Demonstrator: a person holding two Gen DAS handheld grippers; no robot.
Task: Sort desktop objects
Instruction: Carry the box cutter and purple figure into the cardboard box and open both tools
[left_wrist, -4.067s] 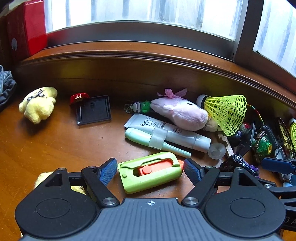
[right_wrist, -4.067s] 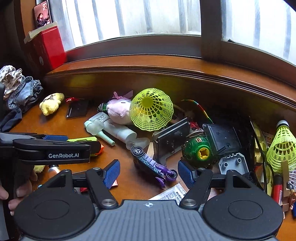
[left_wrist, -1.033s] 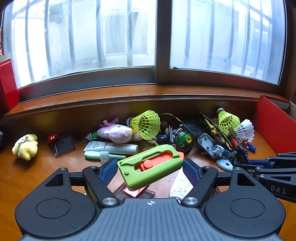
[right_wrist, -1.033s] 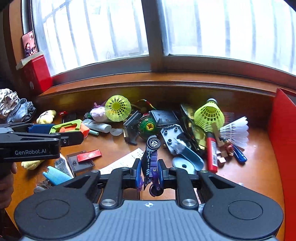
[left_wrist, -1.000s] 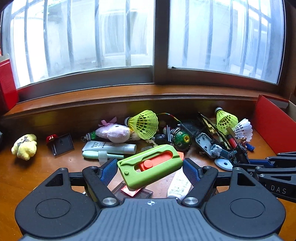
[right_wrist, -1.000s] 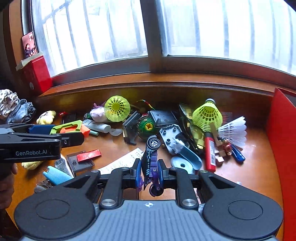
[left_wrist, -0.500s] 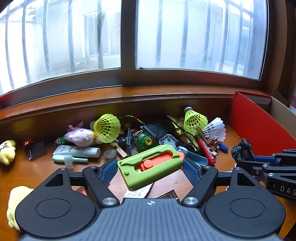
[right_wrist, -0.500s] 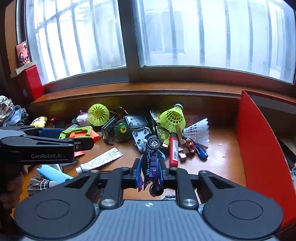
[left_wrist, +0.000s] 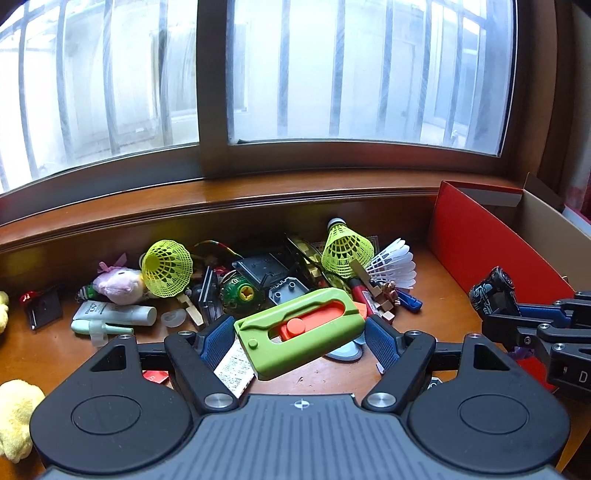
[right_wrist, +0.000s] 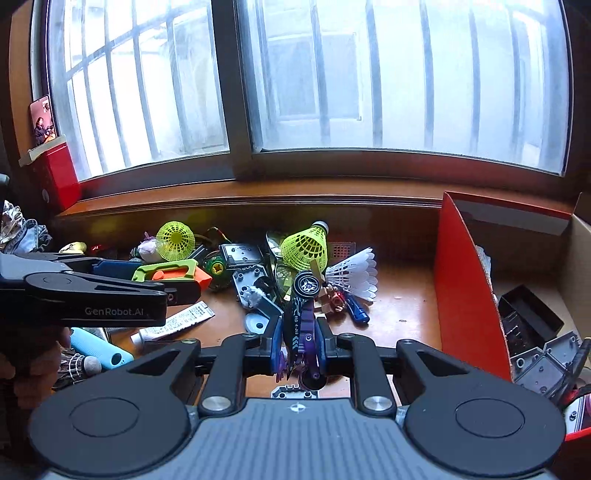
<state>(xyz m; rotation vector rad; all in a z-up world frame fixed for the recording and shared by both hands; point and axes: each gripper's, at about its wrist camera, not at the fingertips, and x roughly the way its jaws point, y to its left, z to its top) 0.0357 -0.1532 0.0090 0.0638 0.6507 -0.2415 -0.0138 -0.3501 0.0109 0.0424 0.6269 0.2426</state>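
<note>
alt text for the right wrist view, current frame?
The right tongs clamp a black-and-purple toy upright above a cluttered wooden desk, beside an open red box on the right. At left, the left tongs hold a green-and-orange utility knife; shuttlecocks lie under the window.

Daylight pours through the barred window (left_wrist: 332, 74), blown out to near white in both views. The wooden desk (left_wrist: 436, 295) below sits dimmer, with soft glare on its polish. Fisheye bending curves the sill (right_wrist: 295, 192); corners darken. Focus is sharp.
</note>
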